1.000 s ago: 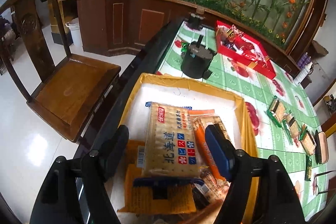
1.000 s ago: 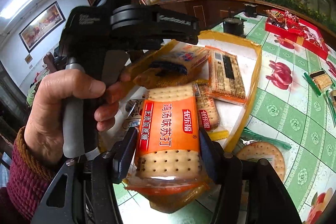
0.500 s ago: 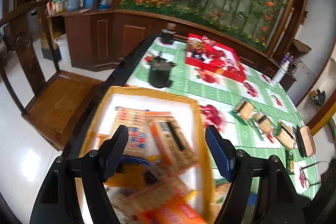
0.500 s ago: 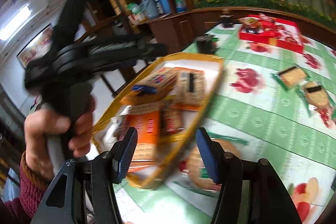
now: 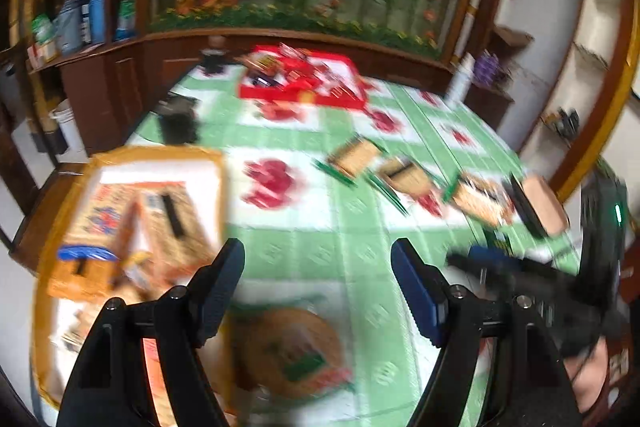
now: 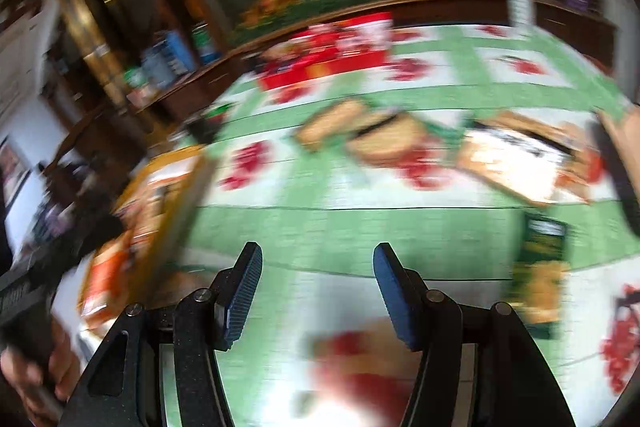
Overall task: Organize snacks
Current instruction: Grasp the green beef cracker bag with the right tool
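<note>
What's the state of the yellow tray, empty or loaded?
Loaded. The yellow tray holds several cracker packs, some overlapping, with white floor showing at its far end. Blur hides the exact count.

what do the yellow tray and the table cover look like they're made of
Yellow tray: probably cardboard, matte, with thin flat walls and a white floor; blur leaves it open. Table cover: likely vinyl or oilcloth, smooth with a slight sheen, printed in green checks and red fruit.
</note>
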Available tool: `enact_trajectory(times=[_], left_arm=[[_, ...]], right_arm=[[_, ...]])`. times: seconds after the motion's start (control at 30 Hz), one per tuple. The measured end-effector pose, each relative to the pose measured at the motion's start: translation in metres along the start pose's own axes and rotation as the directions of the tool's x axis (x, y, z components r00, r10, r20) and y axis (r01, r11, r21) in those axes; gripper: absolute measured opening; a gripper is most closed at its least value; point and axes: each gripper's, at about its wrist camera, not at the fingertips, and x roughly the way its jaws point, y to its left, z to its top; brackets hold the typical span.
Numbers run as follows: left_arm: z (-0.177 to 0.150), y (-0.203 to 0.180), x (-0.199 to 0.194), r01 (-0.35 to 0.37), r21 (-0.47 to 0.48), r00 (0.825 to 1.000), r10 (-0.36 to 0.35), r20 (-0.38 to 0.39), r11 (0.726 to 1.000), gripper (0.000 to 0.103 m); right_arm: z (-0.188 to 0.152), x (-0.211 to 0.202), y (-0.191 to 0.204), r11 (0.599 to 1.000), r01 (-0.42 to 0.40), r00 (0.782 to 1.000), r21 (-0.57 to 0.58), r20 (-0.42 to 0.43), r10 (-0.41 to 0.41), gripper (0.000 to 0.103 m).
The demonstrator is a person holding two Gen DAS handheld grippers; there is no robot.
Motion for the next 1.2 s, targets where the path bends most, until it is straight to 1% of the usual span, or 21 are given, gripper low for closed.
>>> enact_trajectory(times=[0.1,0.13,0.17,0.2,0.3,0.33,0.4,0.47,0.53,0.6,0.63,0.67,0.73,0.77,0.8,0.9,0.97,1.0,1.07,1.17,1.2], left_arm=[[-0.015,-0.017,0.010,0.020,0.043,0.999,-0.018,-0.044,0.999,0.075],[-0.019,-0.021,0.012,0.021,0.050,0.999,-0.018,-0.050,0.999,0.075],[-0.020,-0.022,0.013,0.019,0.052,0.998,-0.016,-0.053,0.998,0.075],[-0.022,-0.024,0.014,0.019,0.056,0.998,-0.015,-0.056,0.998,0.075],[-0.024,-0.025,0.017,0.014,0.064,0.998,-0.010,-0.065,0.998,0.075],[-0.024,-0.025,0.017,0.011,0.068,0.998,-0.007,-0.065,0.998,0.075],[-0.024,-0.025,0.017,0.007,0.072,0.998,-0.002,-0.064,0.997,0.075],[-0.025,-0.025,0.017,0.014,0.068,0.998,-0.010,-0.064,0.998,0.075],[-0.024,-0.024,0.017,0.014,0.072,0.998,-0.010,-0.066,0.997,0.075],[-0.024,-0.023,0.017,0.014,0.073,0.998,-0.010,-0.063,0.997,0.075],[-0.024,-0.023,0.016,0.014,0.072,0.998,-0.010,-0.064,0.997,0.075],[-0.024,-0.023,0.016,0.014,0.070,0.998,-0.010,-0.063,0.997,0.075],[-0.024,-0.022,0.016,0.018,0.068,0.998,-0.013,-0.061,0.998,0.075],[-0.024,-0.022,0.016,0.017,0.068,0.998,-0.013,-0.063,0.998,0.075],[-0.024,-0.022,0.017,0.018,0.067,0.998,-0.013,-0.066,0.998,0.075],[-0.022,-0.022,0.016,0.027,0.063,0.997,-0.022,-0.073,0.998,0.075],[-0.016,-0.023,0.018,0.037,0.060,0.995,-0.031,-0.091,0.998,0.075],[-0.011,-0.025,0.019,0.036,0.063,0.995,-0.030,-0.097,0.997,0.075],[0.003,-0.029,0.022,0.034,0.083,0.994,-0.025,-0.105,0.996,0.075],[0.033,-0.035,0.033,0.005,0.121,0.992,0.010,-0.127,0.993,0.075],[0.046,-0.036,0.040,-0.022,0.129,0.991,0.039,-0.125,0.991,0.075]], right_arm=[[0.002,-0.009,-0.039,0.989,0.135,0.991,0.057,0.013,-0.136,0.062],[0.004,-0.010,-0.051,0.982,0.177,0.984,0.072,0.012,-0.178,0.062],[0.004,-0.011,-0.063,0.969,0.233,0.972,0.088,0.001,-0.234,0.066],[0.004,-0.012,-0.072,0.960,0.261,0.965,0.101,-0.006,-0.262,0.067],[0.005,-0.012,-0.097,0.938,0.304,0.953,0.167,-0.037,-0.302,0.072],[0.003,-0.012,-0.101,0.937,0.303,0.953,0.172,-0.045,-0.299,0.072],[0.002,-0.006,-0.101,0.935,0.316,0.949,0.161,-0.071,-0.308,0.072],[0.000,-0.002,-0.099,0.937,0.321,0.947,0.139,-0.071,-0.314,0.072],[0.001,0.004,-0.093,0.928,0.365,0.930,0.080,-0.076,-0.359,0.071],[0.000,0.010,-0.086,0.916,0.400,0.915,0.030,-0.078,-0.396,0.067],[-0.001,0.011,-0.084,0.910,0.415,0.907,0.007,-0.077,-0.413,0.061],[-0.001,0.012,-0.082,0.909,0.416,0.907,-0.012,-0.071,-0.415,0.053],[-0.003,0.014,-0.074,0.922,0.384,0.919,-0.049,-0.072,-0.387,0.050],[-0.002,0.016,-0.070,0.926,0.371,0.924,-0.070,-0.074,-0.376,0.050],[-0.003,0.019,-0.063,0.938,0.336,0.936,-0.089,-0.076,-0.343,0.049],[-0.002,0.025,-0.043,0.971,0.207,0.971,-0.120,-0.097,-0.219,0.049],[0.009,0.027,-0.035,0.990,0.103,0.988,-0.095,-0.106,-0.113,0.049],[0.015,0.029,-0.032,0.992,0.087,0.990,-0.091,-0.102,-0.096,0.049],[0.034,0.029,-0.028,0.992,0.074,0.995,-0.098,-0.058,-0.080,0.049],[0.046,0.023,-0.030,0.996,-0.001,1.000,-0.084,0.028,0.003,0.049],[0.045,0.022,-0.033,0.997,-0.021,0.999,-0.079,0.043,0.025,0.049]])
